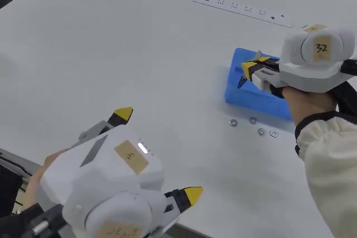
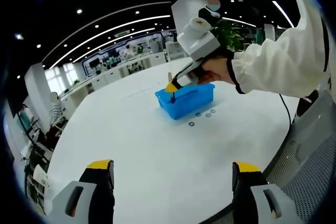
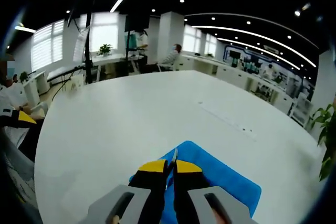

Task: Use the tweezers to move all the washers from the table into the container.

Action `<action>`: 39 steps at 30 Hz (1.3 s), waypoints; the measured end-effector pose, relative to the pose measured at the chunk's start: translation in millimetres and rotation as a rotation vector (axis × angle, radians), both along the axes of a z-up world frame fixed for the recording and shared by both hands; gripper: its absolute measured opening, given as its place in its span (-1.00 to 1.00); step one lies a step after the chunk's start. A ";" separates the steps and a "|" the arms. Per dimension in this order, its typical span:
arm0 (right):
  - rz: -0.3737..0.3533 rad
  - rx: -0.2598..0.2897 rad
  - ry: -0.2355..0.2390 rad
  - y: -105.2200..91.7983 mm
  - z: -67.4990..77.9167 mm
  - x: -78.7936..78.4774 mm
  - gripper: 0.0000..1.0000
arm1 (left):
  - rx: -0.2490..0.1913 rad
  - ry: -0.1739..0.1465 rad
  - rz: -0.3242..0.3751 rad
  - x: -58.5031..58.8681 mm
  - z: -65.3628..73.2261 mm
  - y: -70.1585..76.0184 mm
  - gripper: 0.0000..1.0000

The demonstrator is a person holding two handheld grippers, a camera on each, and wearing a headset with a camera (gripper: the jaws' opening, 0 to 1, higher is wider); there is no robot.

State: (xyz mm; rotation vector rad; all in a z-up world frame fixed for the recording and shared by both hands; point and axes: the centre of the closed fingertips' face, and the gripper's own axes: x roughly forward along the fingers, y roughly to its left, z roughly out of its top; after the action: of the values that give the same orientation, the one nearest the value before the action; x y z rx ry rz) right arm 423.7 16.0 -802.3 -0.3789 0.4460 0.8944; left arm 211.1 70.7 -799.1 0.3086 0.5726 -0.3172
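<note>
While the right gripper (image 1: 249, 74) hangs over the blue container (image 1: 254, 100), its jaws are clamped on the tweezers (image 3: 173, 160), with the yellow tips almost meeting around them. Tweezers stick out either side of the jaws. In the left gripper view the lower end points down into the container. Can't tell if they carry a washer. Four washers (image 1: 252, 121) lie flat on the white table (image 1: 111, 54) in a loose row just beside the container's near wall, below the right gripper and apart from it. Left gripper (image 1: 158, 154) hovers by the table edge, well apart from the washers, jaws spread wide.
</note>
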 end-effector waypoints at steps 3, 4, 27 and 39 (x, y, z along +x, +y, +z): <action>-0.001 0.010 0.013 1.5 0.3 -1.5 -0.99 | 0.005 0.002 -0.001 -0.4 -0.5 0.3 0.90; -0.001 0.013 0.017 1.8 0.6 -1.6 -0.99 | 0.006 0.002 -0.001 -0.4 -0.5 0.4 0.90; 0.016 0.118 -0.032 -11.7 68.0 -33.4 -0.98 | 0.009 -0.016 0.002 0.2 2.8 0.8 0.91; 0.008 0.125 0.022 -14.8 49.1 -55.2 -0.98 | 0.007 -0.013 0.003 0.5 2.2 0.3 0.90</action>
State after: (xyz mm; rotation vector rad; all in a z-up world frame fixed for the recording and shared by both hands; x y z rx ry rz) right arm 368.5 1.1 -753.2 -0.2568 0.4071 0.9304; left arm 211.7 71.0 -796.9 0.3162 0.5616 -0.3100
